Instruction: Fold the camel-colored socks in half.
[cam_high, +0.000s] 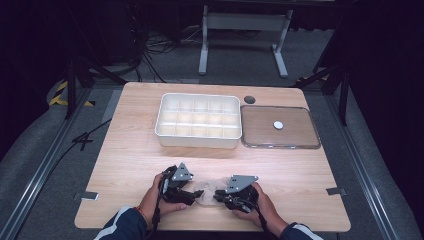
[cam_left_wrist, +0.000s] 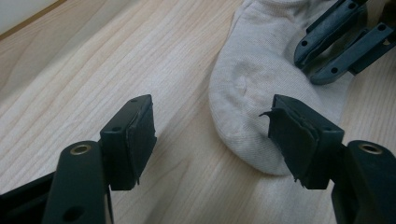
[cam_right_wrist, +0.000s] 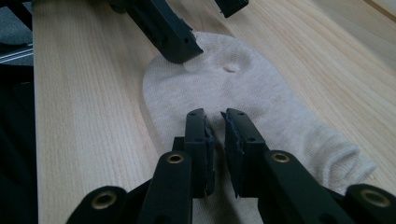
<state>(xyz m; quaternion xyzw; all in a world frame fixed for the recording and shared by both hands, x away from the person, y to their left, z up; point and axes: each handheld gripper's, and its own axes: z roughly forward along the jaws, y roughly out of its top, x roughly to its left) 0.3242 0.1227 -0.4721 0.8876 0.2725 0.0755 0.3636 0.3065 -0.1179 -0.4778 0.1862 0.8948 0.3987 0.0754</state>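
Between our two grippers, at the near edge of the wooden table (cam_high: 130, 150), lies a pale cream sock (cam_right_wrist: 243, 93), flat on the bare wood. Our right gripper (cam_right_wrist: 215, 135) has its jaws drawn almost together over the middle of the sock, with only a narrow slit between the pads; we see a little fabric rising into that slit, so it pinches the sock there. Our left gripper (cam_left_wrist: 212, 140) stands with its jaws apart: one pad rests against the rounded toe end of the sock, while the other pad hangs over bare wood, well clear of the cloth. Nothing lies between these open jaws except table and the sock's edge.

Just past the right fingertips, the sock's toe shows a small dimple and a soft crease; its knit is fine and ribbed toward the cuff, which lies bunched beside the right jaws.

Beyond both grippers, well apart from the sock, stands a white tray (cam_high: 198, 135) split into many small compartments. Beside it lies a clear flat lid (cam_high: 300, 142) with a white disc (cam_high: 278, 125) on it, and a dark round spot (cam_high: 249, 99) sits behind.
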